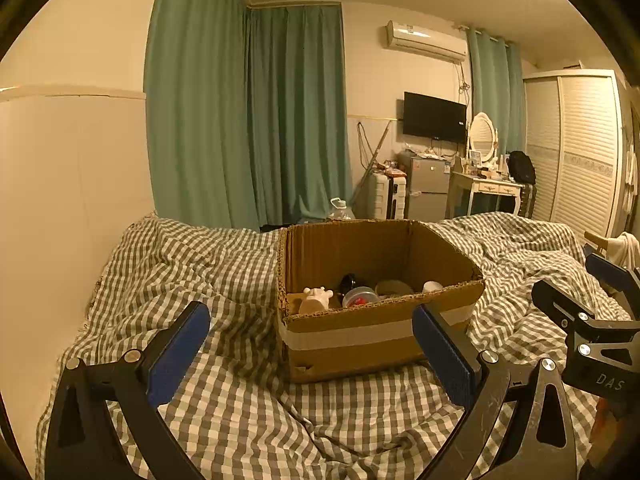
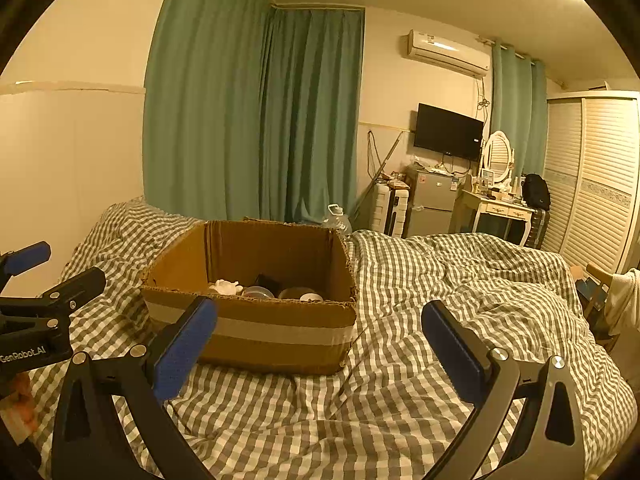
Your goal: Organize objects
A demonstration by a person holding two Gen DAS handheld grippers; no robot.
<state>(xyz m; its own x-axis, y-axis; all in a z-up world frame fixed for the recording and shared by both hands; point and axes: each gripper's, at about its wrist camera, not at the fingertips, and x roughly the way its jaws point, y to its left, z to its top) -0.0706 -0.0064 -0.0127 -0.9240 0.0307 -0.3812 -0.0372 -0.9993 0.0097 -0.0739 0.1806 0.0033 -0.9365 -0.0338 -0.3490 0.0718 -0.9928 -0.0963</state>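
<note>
I am holding both tongs above the checked blanket (image 1: pixel 224 392), near the open cardboard box (image 1: pixel 372 332) resting on it. My left gripper (image 1: pixel 312 350) is spread wide with nothing between its blue pads, and the box is sitting just beyond its right finger. My right gripper (image 2: pixel 320 350) is likewise released and empty, with the box showing to the left past its left finger. Inside the box I am seeing a white figurine (image 1: pixel 318 299), a clear round container (image 1: pixel 360 297) with something red in it, a dark object and some pale lids. Green curtains (image 2: pixel 256 120) are hanging at the far wall.
</note>
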